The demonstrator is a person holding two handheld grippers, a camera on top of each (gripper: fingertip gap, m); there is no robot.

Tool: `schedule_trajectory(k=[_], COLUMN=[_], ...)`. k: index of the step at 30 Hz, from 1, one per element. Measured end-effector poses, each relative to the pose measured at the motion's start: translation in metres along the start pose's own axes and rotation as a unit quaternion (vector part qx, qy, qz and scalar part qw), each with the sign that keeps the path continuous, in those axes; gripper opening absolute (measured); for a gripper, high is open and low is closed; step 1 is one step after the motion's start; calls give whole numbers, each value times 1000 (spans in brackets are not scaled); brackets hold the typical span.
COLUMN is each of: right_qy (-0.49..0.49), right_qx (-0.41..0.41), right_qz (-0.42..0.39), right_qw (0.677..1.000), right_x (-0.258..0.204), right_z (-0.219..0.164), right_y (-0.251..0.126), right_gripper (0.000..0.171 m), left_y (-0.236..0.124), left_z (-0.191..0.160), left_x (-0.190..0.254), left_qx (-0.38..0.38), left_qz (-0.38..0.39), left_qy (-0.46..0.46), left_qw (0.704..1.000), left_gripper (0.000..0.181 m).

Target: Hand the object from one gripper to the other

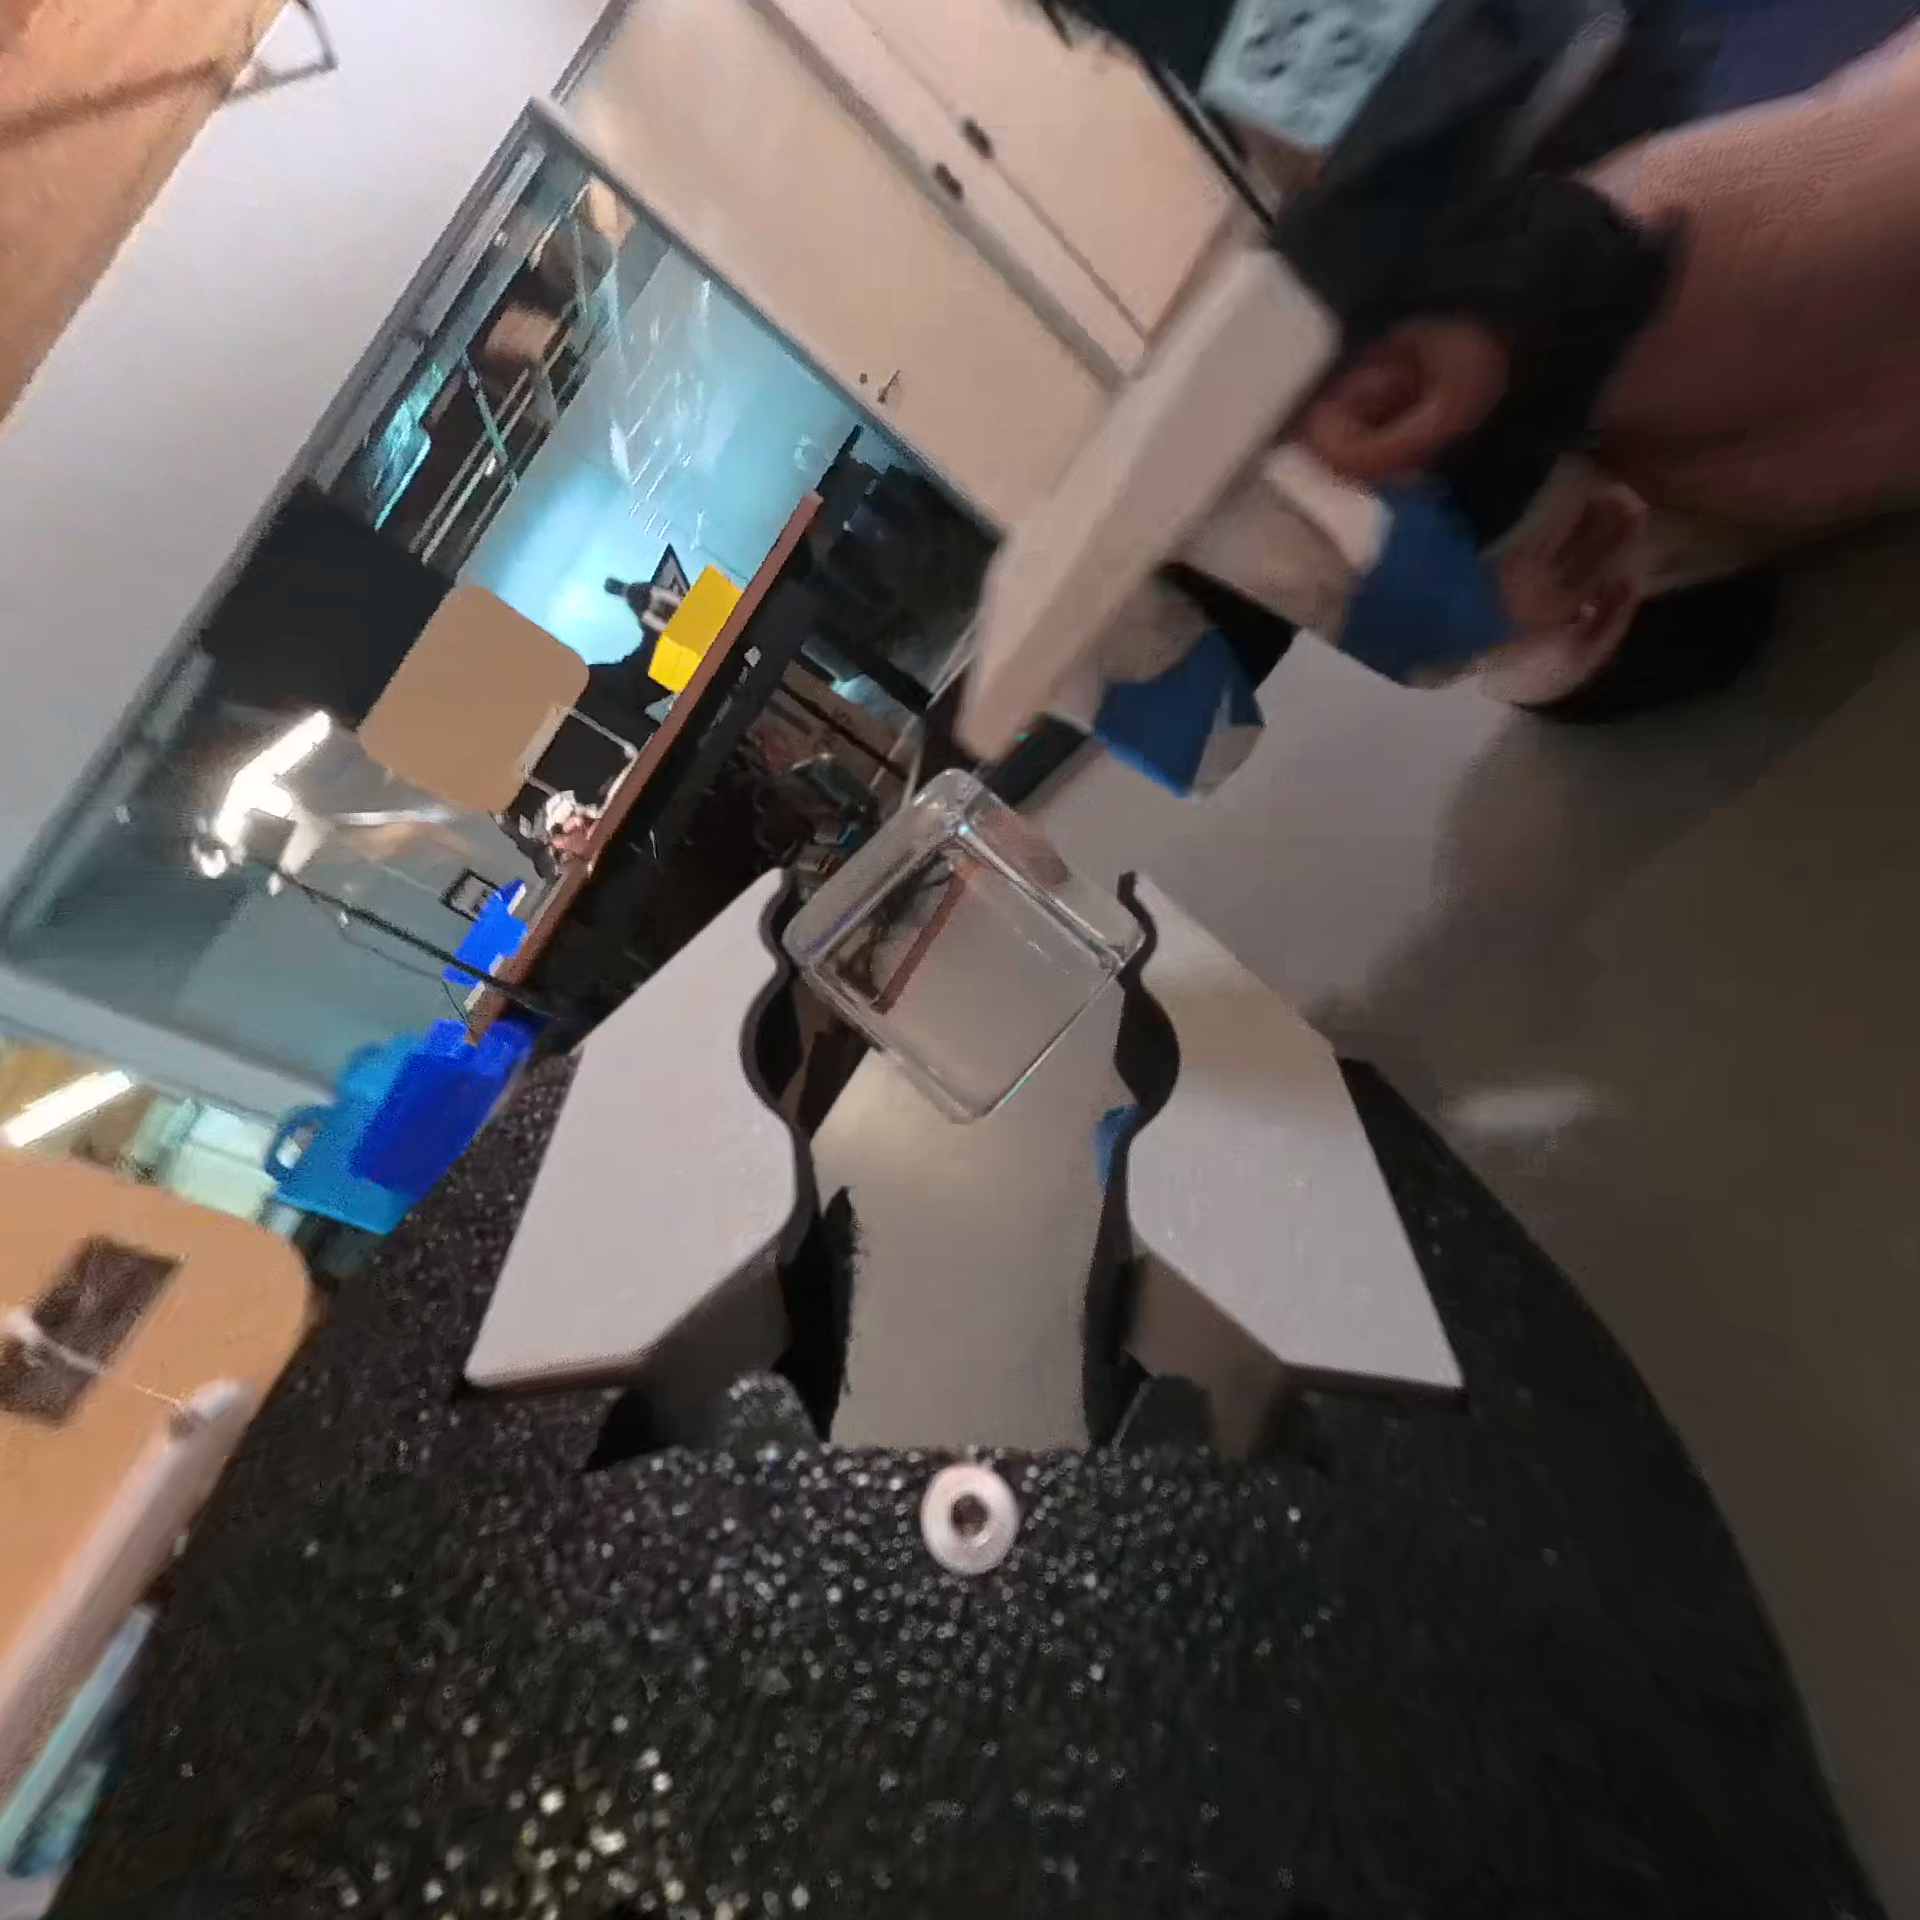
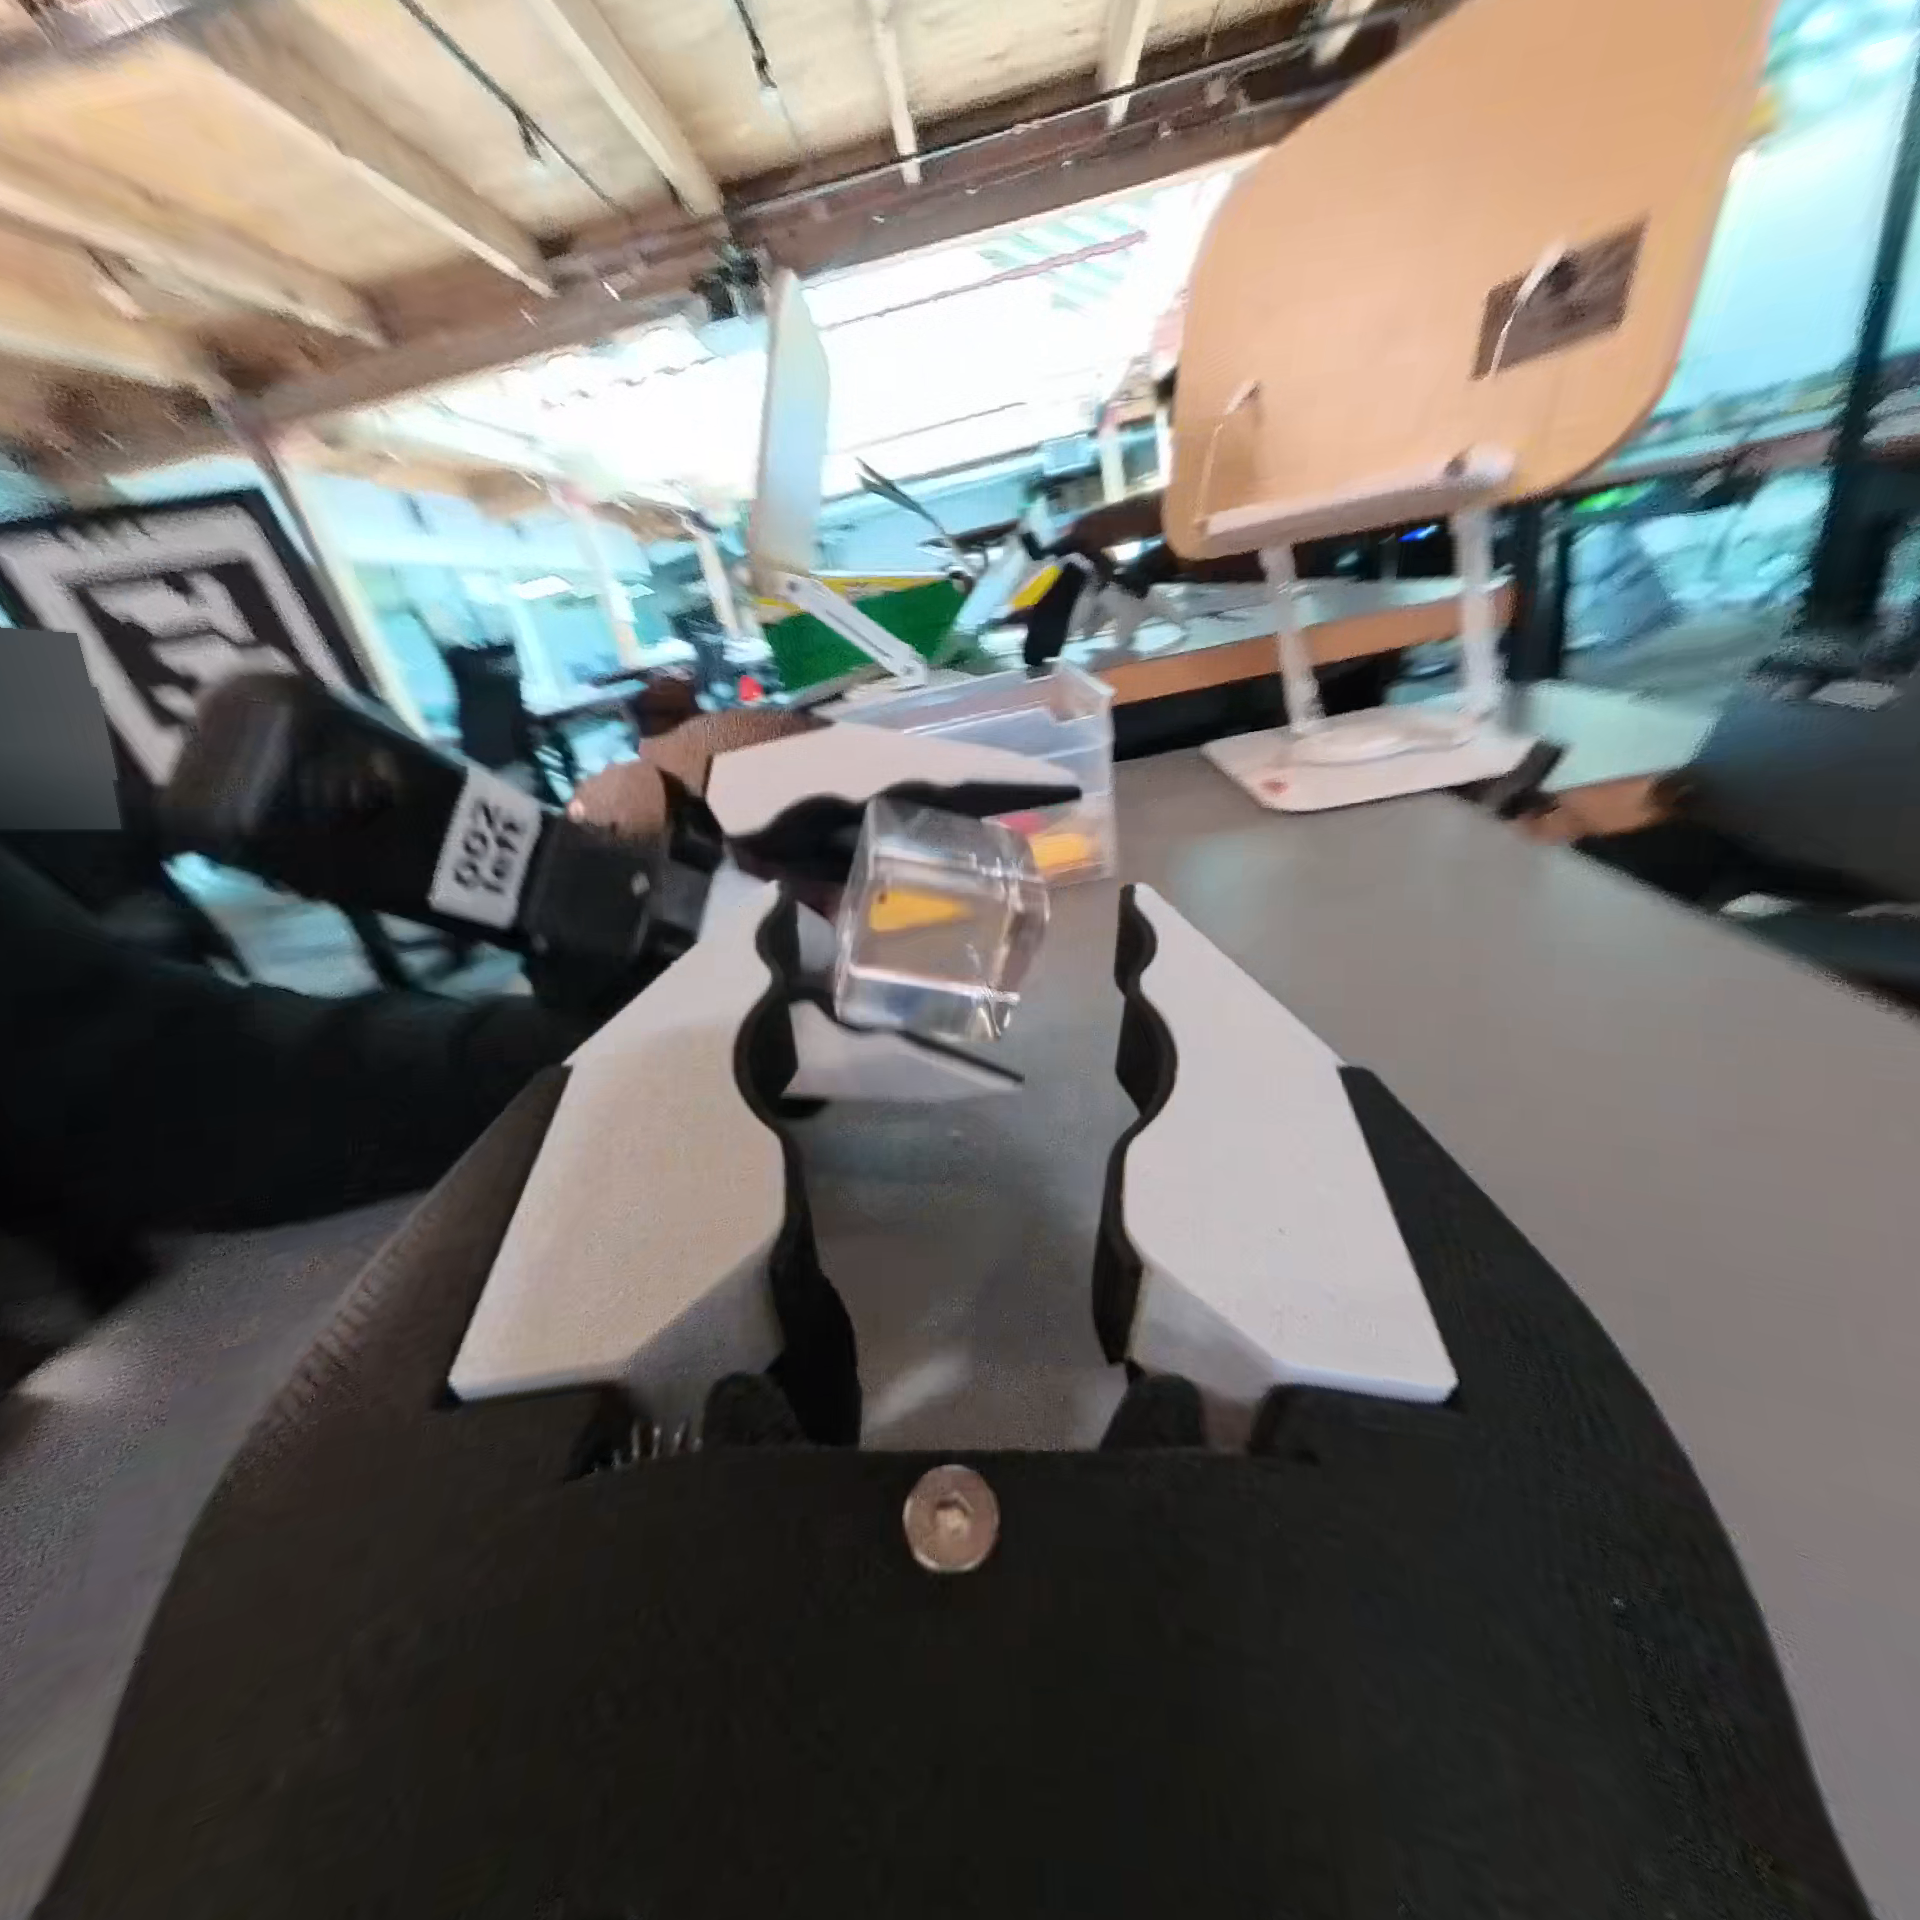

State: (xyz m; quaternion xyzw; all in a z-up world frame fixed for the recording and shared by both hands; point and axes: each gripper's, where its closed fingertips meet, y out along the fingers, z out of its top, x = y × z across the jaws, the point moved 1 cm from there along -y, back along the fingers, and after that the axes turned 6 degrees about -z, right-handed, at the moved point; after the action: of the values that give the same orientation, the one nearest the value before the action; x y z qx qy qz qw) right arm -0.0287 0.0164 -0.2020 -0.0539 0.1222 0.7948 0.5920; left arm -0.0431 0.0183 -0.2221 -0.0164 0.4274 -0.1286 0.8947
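Note:
A clear plastic cube sits between the fingertips of my left gripper, which is shut on it and holds it in the air. In the right wrist view the same cube is clamped above and below by the left gripper, which comes in from the left. My right gripper is open, its two fingers on either side of the cube. A gap shows on the right side, and the left finger is very close. One blurred white finger of the right gripper shows above the cube in the left wrist view.
A grey table lies below. On it stand a clear box holding coloured pieces and a cardboard panel on a white stand. A person's arm is at the upper right, and a black sleeve at the left. Less than 4 cm separates the two grippers' tips.

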Motion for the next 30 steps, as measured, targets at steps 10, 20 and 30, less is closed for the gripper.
schedule_trajectory(k=[10, 20, 30], right_qy=[34, 171, 260], right_qx=[-38, -56, -45], right_qz=[-59, 122, 262], right_qw=[997, 976, 928], right_x=[4, -27, -54], right_z=[-19, -16, -5], right_y=[27, 15, 1], right_gripper=[59, 43, 43], left_y=[-1, -11, -25], left_z=[-10, 22, 56], left_x=[-9, 7, 9], left_qx=[-48, 54, 158], left_qz=[41, -3, -1], left_qy=[51, 56, 39], left_qw=[997, 997, 987], left_gripper=[59, 59, 71])
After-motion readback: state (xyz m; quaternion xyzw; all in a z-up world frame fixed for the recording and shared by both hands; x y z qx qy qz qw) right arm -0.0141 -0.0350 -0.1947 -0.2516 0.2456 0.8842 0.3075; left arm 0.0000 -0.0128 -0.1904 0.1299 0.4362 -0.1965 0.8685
